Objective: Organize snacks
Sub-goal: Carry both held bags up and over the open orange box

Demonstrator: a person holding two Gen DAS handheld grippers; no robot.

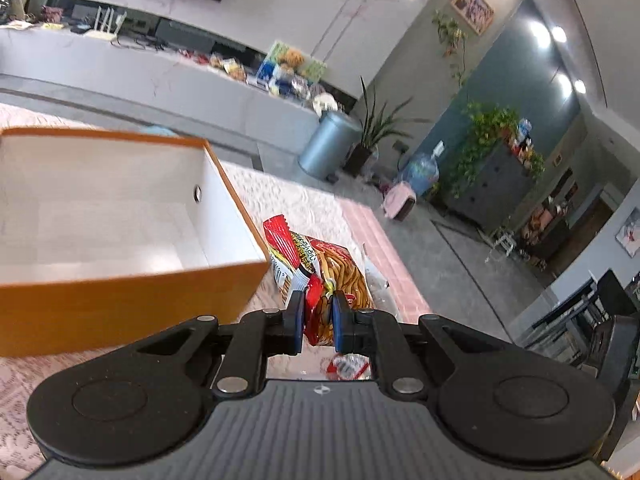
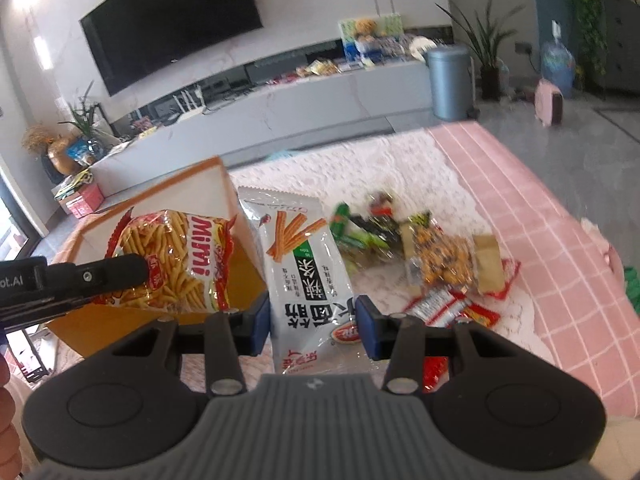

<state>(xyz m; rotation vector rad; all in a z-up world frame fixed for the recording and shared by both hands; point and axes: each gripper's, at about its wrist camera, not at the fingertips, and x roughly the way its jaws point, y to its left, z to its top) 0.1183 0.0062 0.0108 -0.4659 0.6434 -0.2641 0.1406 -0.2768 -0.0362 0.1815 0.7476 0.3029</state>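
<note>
Orange-walled and white inside, an open box (image 1: pixel 120 216) sits on a pale lace cloth (image 2: pixel 400 168) over a pink checked cover (image 2: pixel 520 208) as two handheld grippers lift snack packets beside it. The left gripper (image 1: pixel 316 312) has its blue-padded fingers (image 1: pixel 297 320) pinched tight on the crumpled lower end of a red-and-yellow packet of stick snacks (image 1: pixel 320 264), which hangs clear of the cloth just past the box's near corner, at about three o'clock from it in the left wrist view. In the right wrist view the same packet (image 2: pixel 180 264), printed "Mimi", shows at nine o'clock, in front of the box (image 2: pixel 224 200), with the left gripper's black arm (image 2: pixel 92 276) reaching in from the frame's left edge.

The right gripper (image 2: pixel 312 320) clamps a white packet with green panel and printed orange sticks (image 2: pixel 304 264); its blue pads (image 2: pixel 260 320) press the packet's two side edges, and the packet stands up from the jaws toward twelve o'clock, leaning beside the box's right wall. At two o'clock from this gripper a loose heap of snacks lies on the lace: green wrappers (image 2: pixel 360 228), a clear bag of brown pieces (image 2: pixel 444 264) and red sachets (image 2: pixel 452 308). A grey bin (image 2: pixel 448 80) and a wall-mounted television (image 2: pixel 172 20) stand behind.
</note>
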